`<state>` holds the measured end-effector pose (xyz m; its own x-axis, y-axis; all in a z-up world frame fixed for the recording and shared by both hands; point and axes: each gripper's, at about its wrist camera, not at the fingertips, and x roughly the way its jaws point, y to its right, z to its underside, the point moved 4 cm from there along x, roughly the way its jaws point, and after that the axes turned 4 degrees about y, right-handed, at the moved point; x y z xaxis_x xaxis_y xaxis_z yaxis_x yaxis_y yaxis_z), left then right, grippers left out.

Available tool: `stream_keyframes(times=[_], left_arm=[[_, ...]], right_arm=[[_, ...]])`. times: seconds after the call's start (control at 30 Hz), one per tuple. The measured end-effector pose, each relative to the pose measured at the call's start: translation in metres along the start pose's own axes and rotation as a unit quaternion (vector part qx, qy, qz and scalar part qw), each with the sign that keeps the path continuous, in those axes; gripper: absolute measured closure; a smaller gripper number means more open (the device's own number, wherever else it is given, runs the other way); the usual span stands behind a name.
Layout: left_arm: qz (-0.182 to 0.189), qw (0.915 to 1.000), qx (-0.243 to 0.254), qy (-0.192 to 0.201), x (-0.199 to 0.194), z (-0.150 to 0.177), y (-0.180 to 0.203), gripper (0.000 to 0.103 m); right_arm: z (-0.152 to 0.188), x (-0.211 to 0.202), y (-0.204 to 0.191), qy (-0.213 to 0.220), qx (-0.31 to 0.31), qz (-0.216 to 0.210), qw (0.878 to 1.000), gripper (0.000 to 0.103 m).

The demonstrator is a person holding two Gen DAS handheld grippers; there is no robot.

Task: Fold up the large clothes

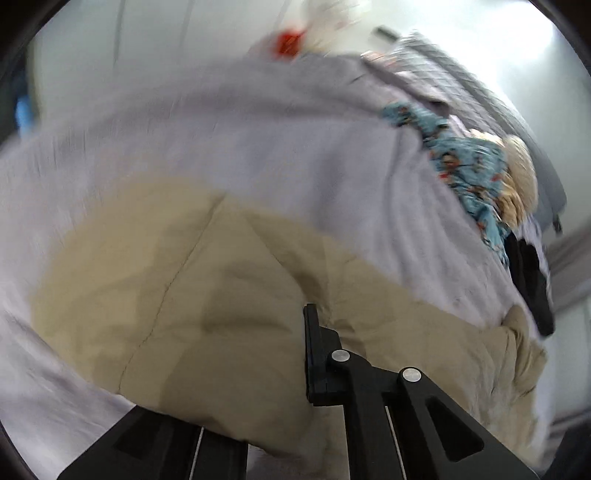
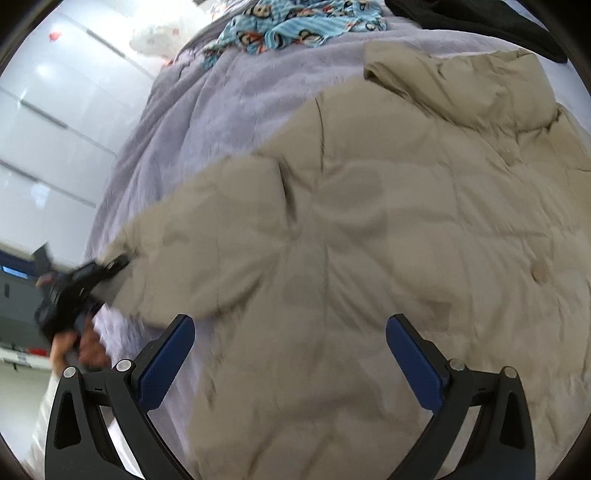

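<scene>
Beige padded jacket (image 2: 369, 221) lay spread on the lilac blanket (image 2: 221, 122) covering the bed. Left gripper (image 2: 110, 267) fingers were closed on the cuff of the jacket's sleeve (image 2: 207, 221) at the bed edge. Right gripper (image 2: 290, 363) fingers stood wide, empty, above the jacket body. Risk, as judged: slick, bulky padding could slip from the narrow cuff grip if pulled; the blanket could drag along, and the patterned blue garment (image 2: 295, 26) lay near.
</scene>
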<state>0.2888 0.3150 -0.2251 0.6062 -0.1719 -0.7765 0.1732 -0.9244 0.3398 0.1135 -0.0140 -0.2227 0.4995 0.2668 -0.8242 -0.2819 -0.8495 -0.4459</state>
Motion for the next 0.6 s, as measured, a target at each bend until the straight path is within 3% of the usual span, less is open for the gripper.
stream_keyframes(times=[0.07,0.1,0.13,0.3,0.47,0.6], left_arm=[[0.014,0.9993,0.028,0.02,-0.021,-0.01,0.017,0.094],[0.02,0.9988,0.037,0.026,-0.028,-0.012,0.024,0.094],[0.028,0.9978,0.051,0.033,-0.037,-0.017,0.034,0.094],[0.07,0.9893,0.115,0.058,-0.064,-0.023,0.09,0.094],[0.131,0.9753,0.172,0.047,-0.078,-0.003,0.165,0.094],[0.162,0.9651,0.204,0.03,-0.083,0.026,0.228,0.094]], right_arm=[[-0.008,0.01,-0.004,0.01,0.014,-0.011,1.0,0.028],[-0.013,0.018,-0.005,0.004,0.029,-0.02,0.999,0.064],[-0.014,0.026,-0.006,-0.004,0.04,-0.029,0.999,0.084],[-0.014,0.068,-0.025,-0.03,0.062,-0.103,0.992,0.09],[-0.004,0.108,-0.027,-0.063,0.068,-0.121,0.988,0.09],[-0.011,0.107,-0.019,-0.08,0.078,-0.152,0.982,0.091]])
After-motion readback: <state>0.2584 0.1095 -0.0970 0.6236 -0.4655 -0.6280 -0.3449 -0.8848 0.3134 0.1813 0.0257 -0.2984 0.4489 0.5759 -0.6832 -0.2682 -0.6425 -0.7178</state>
